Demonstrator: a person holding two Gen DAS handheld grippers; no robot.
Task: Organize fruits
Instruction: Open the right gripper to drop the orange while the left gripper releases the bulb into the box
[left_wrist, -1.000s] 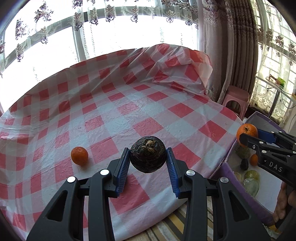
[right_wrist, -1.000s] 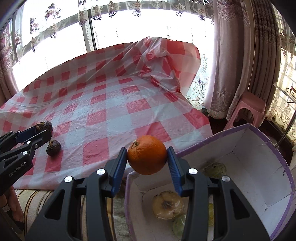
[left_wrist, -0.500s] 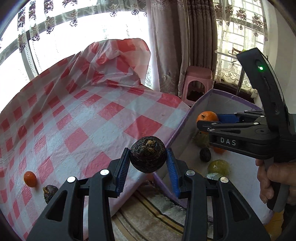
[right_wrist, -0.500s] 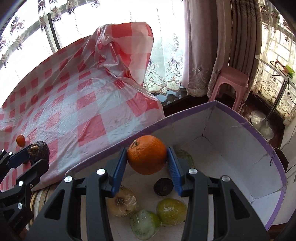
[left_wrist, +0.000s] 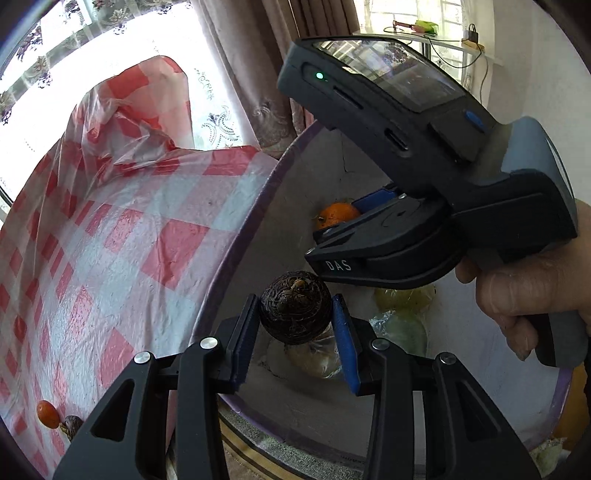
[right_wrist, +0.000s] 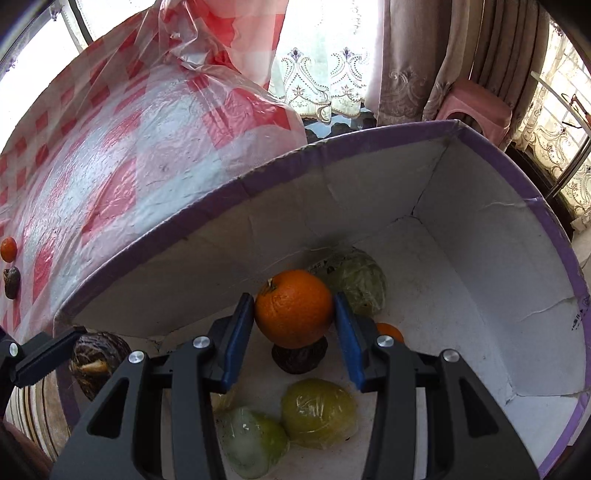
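My left gripper (left_wrist: 295, 317) is shut on a dark wrinkled round fruit (left_wrist: 294, 313), held just over the near rim of a purple-edged white box (left_wrist: 258, 206). My right gripper (right_wrist: 294, 314) is shut on an orange (right_wrist: 293, 308), held low inside the same box (right_wrist: 480, 280). Under the orange lie a dark fruit (right_wrist: 300, 357), a small orange (right_wrist: 390, 330) and several plastic-wrapped green fruits (right_wrist: 319, 412). In the left wrist view the right gripper (left_wrist: 332, 225) and its orange (left_wrist: 337, 215) show deeper in the box. The left gripper's dark fruit (right_wrist: 96, 360) shows at the lower left of the right wrist view.
A red-and-white checked cloth (left_wrist: 122, 236) covers the table left of the box. On it lie a small orange (left_wrist: 48, 414) and a small dark fruit (left_wrist: 72, 425). A person's hand (left_wrist: 532, 291) holds the right gripper's handle. A pink stool (right_wrist: 476, 99) and curtains stand behind.
Both grippers have swung from over the table to the box and sunk. The orange is now down inside the box; the dark fruit has come over its rim. Both grips are unchanged.
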